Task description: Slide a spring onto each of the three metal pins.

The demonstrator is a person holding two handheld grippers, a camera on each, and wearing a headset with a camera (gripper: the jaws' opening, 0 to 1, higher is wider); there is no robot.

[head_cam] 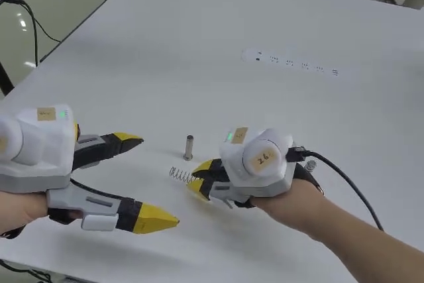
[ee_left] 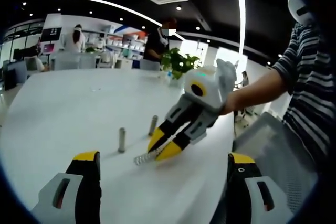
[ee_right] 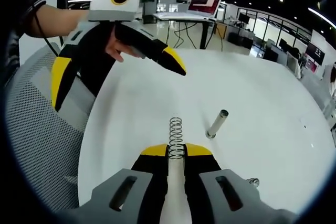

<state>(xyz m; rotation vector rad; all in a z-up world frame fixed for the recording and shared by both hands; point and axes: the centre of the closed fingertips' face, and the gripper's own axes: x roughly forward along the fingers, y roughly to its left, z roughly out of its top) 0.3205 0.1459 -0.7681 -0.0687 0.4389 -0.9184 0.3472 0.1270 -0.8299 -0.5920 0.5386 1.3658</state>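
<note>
A small coil spring [head_cam: 179, 175] lies level just above the white table [head_cam: 199, 44], one end pinched in my right gripper [head_cam: 199, 182], which is shut on it. In the right gripper view the spring [ee_right: 175, 132] sticks forward from the closed yellow tips. One short metal pin [head_cam: 189, 147] stands upright just beyond the spring. The left gripper view has two upright pins [ee_left: 122, 140] [ee_left: 153, 125] behind the spring [ee_left: 142, 158]. My left gripper [head_cam: 146, 178] hovers to the left, open and holding nothing, its tips pointing at the spring.
A white power strip [head_cam: 291, 64] lies flat farther back on the table. A black cable [head_cam: 351, 187] trails from the right gripper. The table's left edge [head_cam: 73, 31] drops to the floor. A grey mesh chair [ee_right: 42, 145] stands near the table.
</note>
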